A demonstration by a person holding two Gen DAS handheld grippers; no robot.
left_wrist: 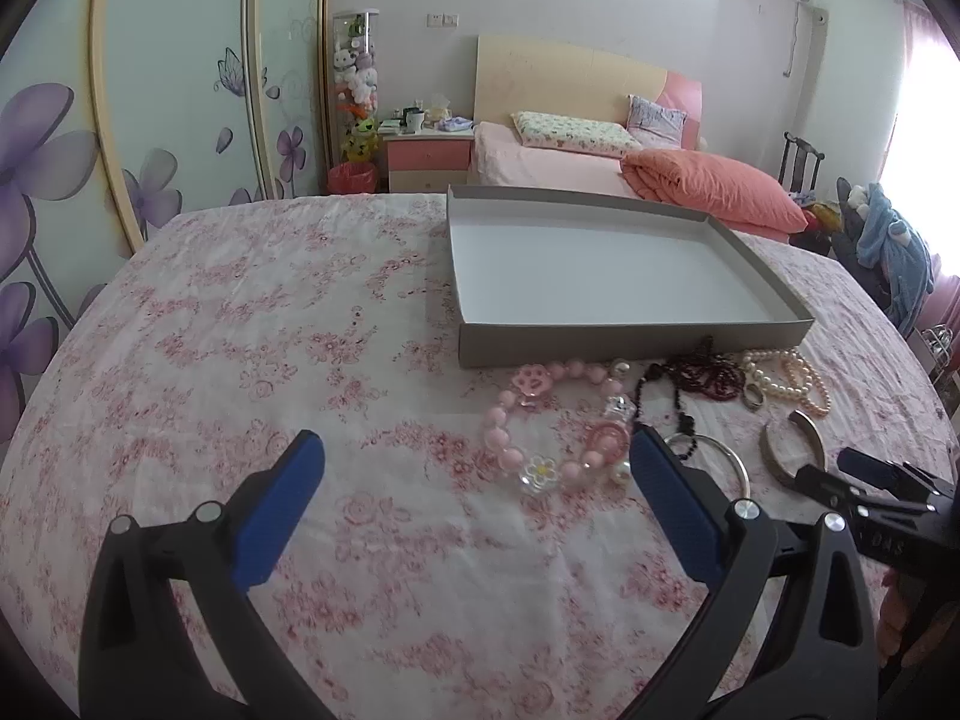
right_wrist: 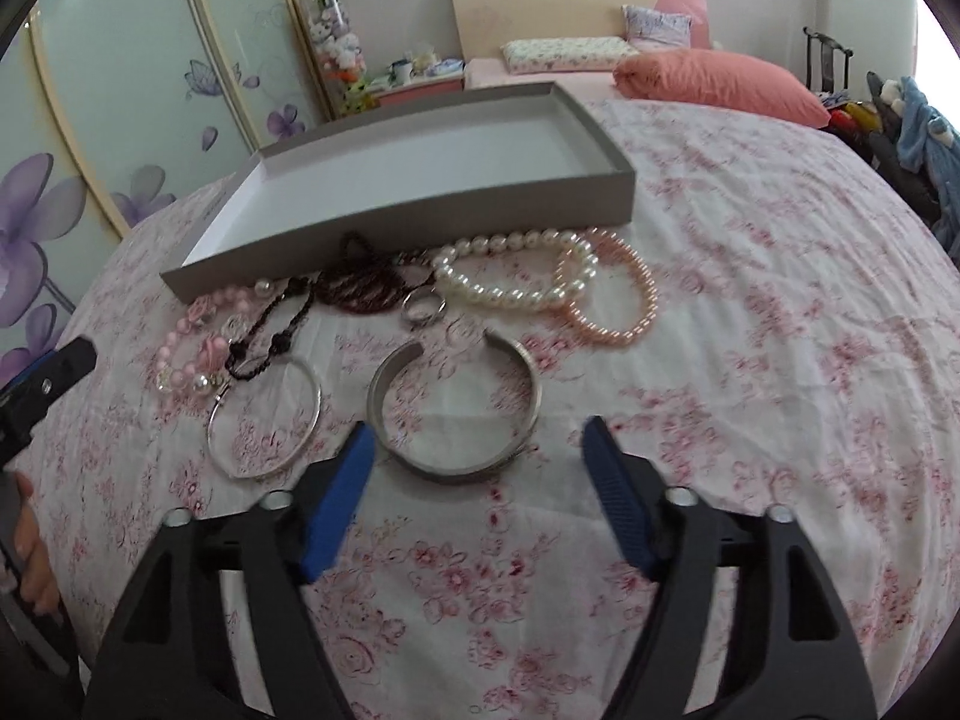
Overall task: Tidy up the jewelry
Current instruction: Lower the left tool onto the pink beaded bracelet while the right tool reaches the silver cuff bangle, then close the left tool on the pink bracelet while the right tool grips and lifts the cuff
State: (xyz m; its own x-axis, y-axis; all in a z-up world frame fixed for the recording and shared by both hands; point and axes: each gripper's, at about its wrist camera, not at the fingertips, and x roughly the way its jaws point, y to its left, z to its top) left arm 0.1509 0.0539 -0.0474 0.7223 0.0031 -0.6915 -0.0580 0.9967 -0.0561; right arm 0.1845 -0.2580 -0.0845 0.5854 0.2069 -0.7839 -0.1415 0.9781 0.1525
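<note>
a home bedroom: bed, pillows, floral wardrobe doors

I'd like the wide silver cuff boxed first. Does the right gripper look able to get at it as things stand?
Probably yes. The right gripper stands open just short of the wide silver cuff, which lies flat on the bedspread, apart from the thin bangle. Nothing covers it.

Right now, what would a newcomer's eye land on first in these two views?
Probably the shallow grey box, empty on the pink floral cloth, with jewelry strewn along its near side: a white pearl bracelet, a pink pearl bracelet and a chunky pink bead bracelet. Nearest the open right gripper lies a wide silver cuff, beside a thin silver bangle.
</note>
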